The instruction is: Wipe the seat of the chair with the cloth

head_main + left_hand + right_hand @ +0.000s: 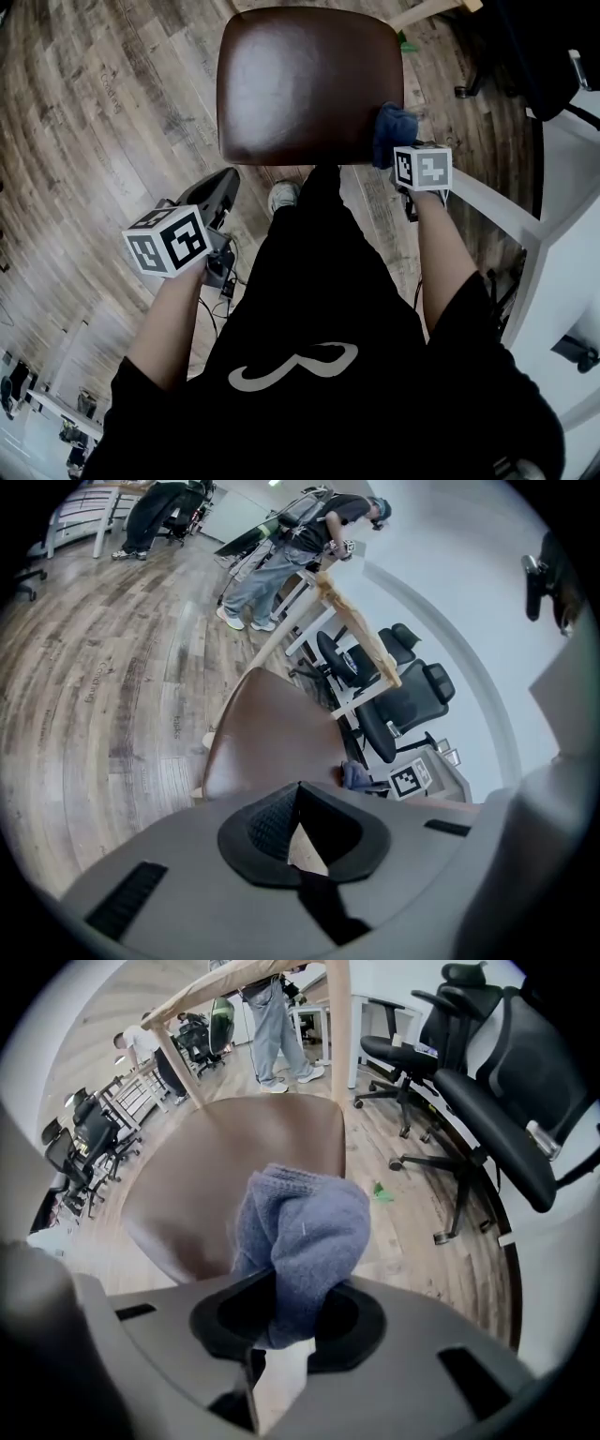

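Plank floor, brown seat, blue cloth

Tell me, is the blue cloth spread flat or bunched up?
Bunched up: the blue knitted cloth bulges in a crumpled wad from the right gripper's closed jaws.

We are finding no word, brand or number that we can read with any certainty. The left cube and the right cube are carrying black-and-white square markers, which are patterns and not letters, and the person's black shirt is showing a white looping emblem without lettering. Faint print is running along the planks of the floor, too blurred for us to make out.
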